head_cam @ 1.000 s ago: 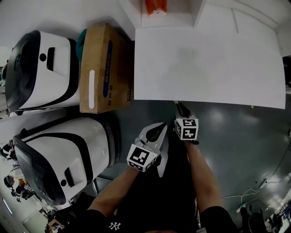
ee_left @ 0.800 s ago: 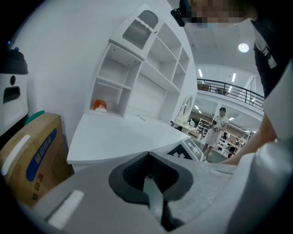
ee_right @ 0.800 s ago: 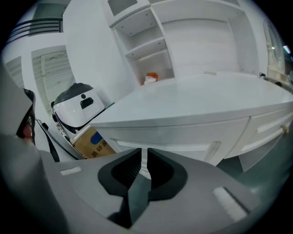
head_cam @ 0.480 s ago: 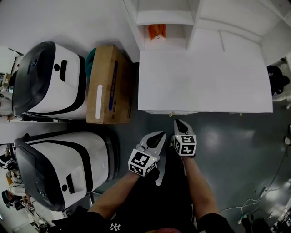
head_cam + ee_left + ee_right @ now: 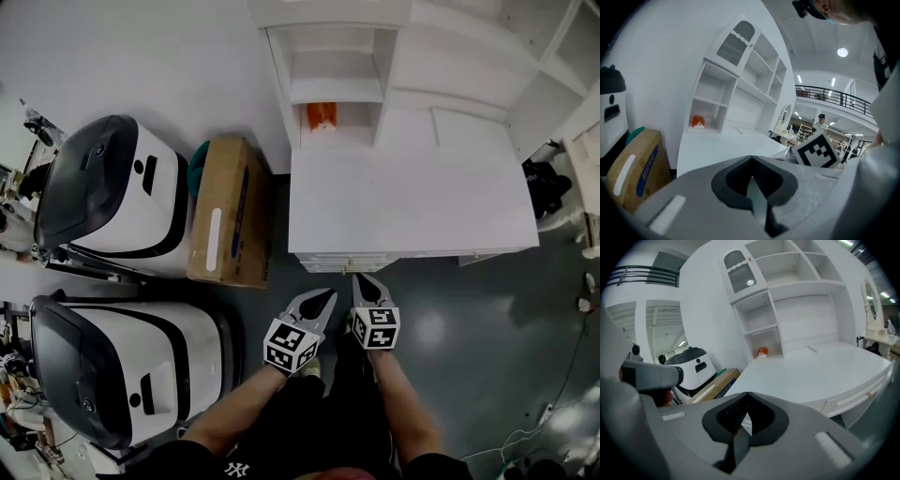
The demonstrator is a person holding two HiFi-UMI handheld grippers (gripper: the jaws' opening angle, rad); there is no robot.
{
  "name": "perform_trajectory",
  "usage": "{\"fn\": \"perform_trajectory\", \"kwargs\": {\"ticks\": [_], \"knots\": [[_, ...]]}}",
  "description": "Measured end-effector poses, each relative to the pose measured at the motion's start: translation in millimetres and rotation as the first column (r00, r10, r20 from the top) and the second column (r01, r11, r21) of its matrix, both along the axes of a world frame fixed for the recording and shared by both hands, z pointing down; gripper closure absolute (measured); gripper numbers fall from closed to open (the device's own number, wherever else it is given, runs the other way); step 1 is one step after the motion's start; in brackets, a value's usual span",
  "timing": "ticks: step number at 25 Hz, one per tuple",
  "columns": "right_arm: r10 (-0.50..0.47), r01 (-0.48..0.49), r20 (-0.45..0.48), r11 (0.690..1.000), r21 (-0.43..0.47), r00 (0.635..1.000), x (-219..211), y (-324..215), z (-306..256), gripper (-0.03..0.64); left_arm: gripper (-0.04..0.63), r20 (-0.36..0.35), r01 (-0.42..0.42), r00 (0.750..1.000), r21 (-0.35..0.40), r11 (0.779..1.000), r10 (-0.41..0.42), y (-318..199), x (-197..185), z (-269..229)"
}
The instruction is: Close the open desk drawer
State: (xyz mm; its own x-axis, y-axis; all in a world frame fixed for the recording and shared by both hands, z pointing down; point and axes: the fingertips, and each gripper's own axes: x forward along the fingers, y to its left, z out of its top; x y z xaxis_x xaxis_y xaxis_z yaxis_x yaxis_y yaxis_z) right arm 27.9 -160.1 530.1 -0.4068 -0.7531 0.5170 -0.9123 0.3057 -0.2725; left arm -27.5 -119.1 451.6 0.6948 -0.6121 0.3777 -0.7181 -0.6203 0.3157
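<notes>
We are holding the left hand-held gripper (image 5: 322, 302) and the right hand-held gripper (image 5: 366, 283) at lower centre, just short of the desk (image 5: 403, 187). Both have their jaws pressed together on nothing. The drawer (image 5: 342, 264) is sitting just above them, seemingly jutting out only slightly. We are judging this as the approach: next, one tip needs to push the drawer front squarely inward.

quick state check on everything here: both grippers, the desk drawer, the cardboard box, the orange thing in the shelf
left gripper: shut, nothing between the jaws
right gripper: shut, nothing held, apart from the desk
desk drawer: only a sliver of its front shows under the desk top; open or closed, cannot tell
cardboard box: closed, on the floor left of the desk
orange item: sitting in an open cubby
</notes>
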Motion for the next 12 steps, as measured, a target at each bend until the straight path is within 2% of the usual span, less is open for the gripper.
{"fn": "perform_trajectory", "kwargs": {"ticks": [6,12], "knots": [[-0.006,0.006,0.005,0.996,0.084,1.0,-9.6,14.8,-56.3,0.594,0.595,0.005,0.008,1.0,0.025,1.0,-0.008,7.8,-8.3,-33.8],[-0.004,-0.002,0.032,0.984,0.178,0.999,-18.1,29.0,-115.7,0.594,0.595,-0.022,0.026,0.999,0.064,0.998,-0.024,14.3,-17.7,-73.8]]}}
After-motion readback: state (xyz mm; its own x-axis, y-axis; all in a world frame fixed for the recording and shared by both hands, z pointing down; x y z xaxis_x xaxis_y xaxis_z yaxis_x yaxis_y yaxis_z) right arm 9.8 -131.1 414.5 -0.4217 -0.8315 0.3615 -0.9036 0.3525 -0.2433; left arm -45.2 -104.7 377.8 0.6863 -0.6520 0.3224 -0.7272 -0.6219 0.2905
